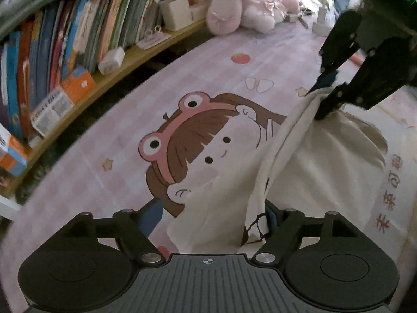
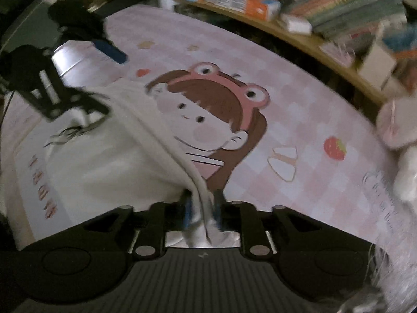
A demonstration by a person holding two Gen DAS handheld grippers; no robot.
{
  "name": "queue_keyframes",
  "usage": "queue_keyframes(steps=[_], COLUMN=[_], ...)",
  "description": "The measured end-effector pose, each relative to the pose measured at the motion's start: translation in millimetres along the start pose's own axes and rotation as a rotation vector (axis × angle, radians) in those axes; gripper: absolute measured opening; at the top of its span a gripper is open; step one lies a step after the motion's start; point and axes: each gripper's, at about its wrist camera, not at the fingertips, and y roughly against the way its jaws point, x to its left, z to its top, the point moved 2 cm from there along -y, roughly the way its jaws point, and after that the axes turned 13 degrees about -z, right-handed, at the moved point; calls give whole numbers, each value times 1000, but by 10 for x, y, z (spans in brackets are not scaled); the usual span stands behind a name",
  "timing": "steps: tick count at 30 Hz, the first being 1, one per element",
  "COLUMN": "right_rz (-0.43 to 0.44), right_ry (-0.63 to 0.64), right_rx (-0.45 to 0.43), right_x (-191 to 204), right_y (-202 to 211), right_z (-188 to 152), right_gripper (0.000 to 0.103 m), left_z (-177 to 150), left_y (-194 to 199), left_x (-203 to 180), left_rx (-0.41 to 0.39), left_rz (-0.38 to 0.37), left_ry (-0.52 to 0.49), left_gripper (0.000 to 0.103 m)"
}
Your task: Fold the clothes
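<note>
A cream-white garment (image 1: 312, 177) (image 2: 104, 169) lies on a pink checked sheet (image 1: 208, 78) (image 2: 299, 109) printed with a cartoon girl in a frog hat. My right gripper (image 2: 202, 208) is shut on a bunched edge of the garment, which rises as a ridge from the sheet. From the left wrist view, the right gripper (image 1: 316, 103) pinches that edge at the upper right. My left gripper (image 1: 211, 216) (image 2: 112, 83) is open with its fingers wide apart. A corner of the garment lies between them, close to the right finger (image 1: 273, 216).
A wooden shelf (image 1: 135, 54) (image 2: 299, 36) packed with books and boxes runs along the far side of the sheet. Pink and white plush toys (image 1: 247, 2) (image 2: 398, 135) sit at the sheet's end. A white box (image 1: 177, 10) stands on the shelf.
</note>
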Motion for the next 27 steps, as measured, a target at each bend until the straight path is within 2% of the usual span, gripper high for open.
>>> queue_keyframes(steps=[5,9,12,15,16,17,19,23,25,26,27], right_rz=[87,102,61,-79,-128,-174,-203,-126,-102,-106,-113], right_ry=[-271,-406,-520,-633,-642,-640,-640,-674,-697,-717,-749], right_rx=[-43,-48,-89,-176,-195,-217,-253,-240,-214,-193,-173], right_x=[-268,-360,-404,-439,-431,-409,-360,-181,-99,-82,-98], right_y=[-110,-157,-122,25,74,136,269,406,396,346,279], right_z=[-121,-200,-238,-294,-304,-316,-361,-491,-544,-561,-585], right_gripper=[23,23,24,28,28,27,27,32,32,31,26], left_z=[-120,-293,-479,-756,-816,-850,-919,-1029,-1001,-991,-1000], left_y=[244,569,782,834,811,755,641,423,315,248,186], left_x=[212,589,817,873,839,762,609,332,298,311,339], left_rx=[-95,-264,-417,-527,-545,-547,-551,-557,-545,-530,-515], left_rz=[-116,-180,-165,-172,-177,-183,-196,-215,-179,-155,-138], left_ry=[76,251,419,542,562,566,573,581,565,572,599], left_gripper=[80,80,78,73,70,61,56,55,55,51,22])
